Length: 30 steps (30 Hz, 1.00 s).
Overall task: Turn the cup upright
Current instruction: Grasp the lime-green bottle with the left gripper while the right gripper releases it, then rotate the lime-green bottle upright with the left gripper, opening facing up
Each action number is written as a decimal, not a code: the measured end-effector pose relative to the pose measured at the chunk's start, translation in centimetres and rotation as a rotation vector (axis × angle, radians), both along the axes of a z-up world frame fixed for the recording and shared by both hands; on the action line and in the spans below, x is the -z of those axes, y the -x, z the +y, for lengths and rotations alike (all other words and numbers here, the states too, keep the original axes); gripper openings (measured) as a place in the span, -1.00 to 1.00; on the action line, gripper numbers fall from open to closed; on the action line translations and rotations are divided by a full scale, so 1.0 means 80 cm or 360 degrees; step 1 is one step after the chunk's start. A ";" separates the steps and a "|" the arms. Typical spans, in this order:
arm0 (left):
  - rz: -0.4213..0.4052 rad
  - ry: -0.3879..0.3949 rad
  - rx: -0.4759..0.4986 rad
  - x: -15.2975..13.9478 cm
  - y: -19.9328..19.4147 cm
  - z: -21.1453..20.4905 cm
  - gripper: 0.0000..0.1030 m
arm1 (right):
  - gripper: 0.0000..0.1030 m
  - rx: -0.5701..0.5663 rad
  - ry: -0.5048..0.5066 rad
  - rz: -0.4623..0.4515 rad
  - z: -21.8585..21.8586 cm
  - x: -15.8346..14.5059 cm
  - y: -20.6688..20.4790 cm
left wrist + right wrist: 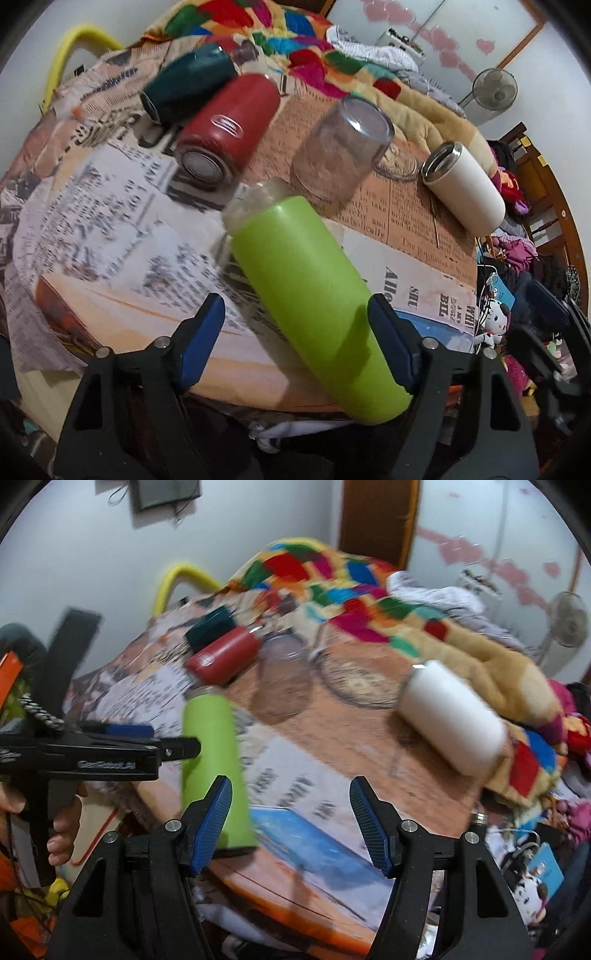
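A lime-green cup with a clear lid end lies on its side on the newspaper-print cloth, between the fingers of my left gripper. The left gripper is open; its right pad is at the cup's side and the left pad stands apart from it. In the right wrist view the green cup lies at the left, with the left gripper reaching in beside it. My right gripper is open and empty, above the cloth to the right of the cup.
A red cup and a dark green cup lie on their sides at the back. A clear glass stands upside down. A white cup lies on its side at right. A colourful blanket is heaped behind.
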<state>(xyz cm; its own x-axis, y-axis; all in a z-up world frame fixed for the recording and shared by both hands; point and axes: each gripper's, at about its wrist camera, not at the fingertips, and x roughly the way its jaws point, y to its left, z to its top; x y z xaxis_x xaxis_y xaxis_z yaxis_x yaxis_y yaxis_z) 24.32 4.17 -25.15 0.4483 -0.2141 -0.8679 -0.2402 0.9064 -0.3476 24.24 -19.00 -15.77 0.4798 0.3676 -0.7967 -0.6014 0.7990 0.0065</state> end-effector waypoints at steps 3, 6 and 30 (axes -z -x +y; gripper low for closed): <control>0.0031 0.0000 0.0011 0.003 -0.010 -0.012 0.54 | 0.22 0.0059 -0.0062 -0.0044 -0.017 -0.009 0.005; 0.0099 -0.0044 -0.0028 0.011 -0.020 -0.019 0.54 | 0.23 0.0106 -0.0110 -0.0084 -0.030 -0.013 0.015; 0.0006 -0.0350 0.0039 -0.002 -0.032 -0.066 0.22 | 0.24 0.0246 -0.0208 -0.0142 -0.076 -0.011 0.052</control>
<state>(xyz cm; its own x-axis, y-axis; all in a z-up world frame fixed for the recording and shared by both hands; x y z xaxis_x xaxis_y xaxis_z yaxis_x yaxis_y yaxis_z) 26.91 -1.13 -24.96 0.4421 -0.0302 -0.8965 -0.2178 0.9659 -0.1400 20.06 -25.07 -14.92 0.6050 0.3817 -0.6987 -0.4747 0.8775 0.0683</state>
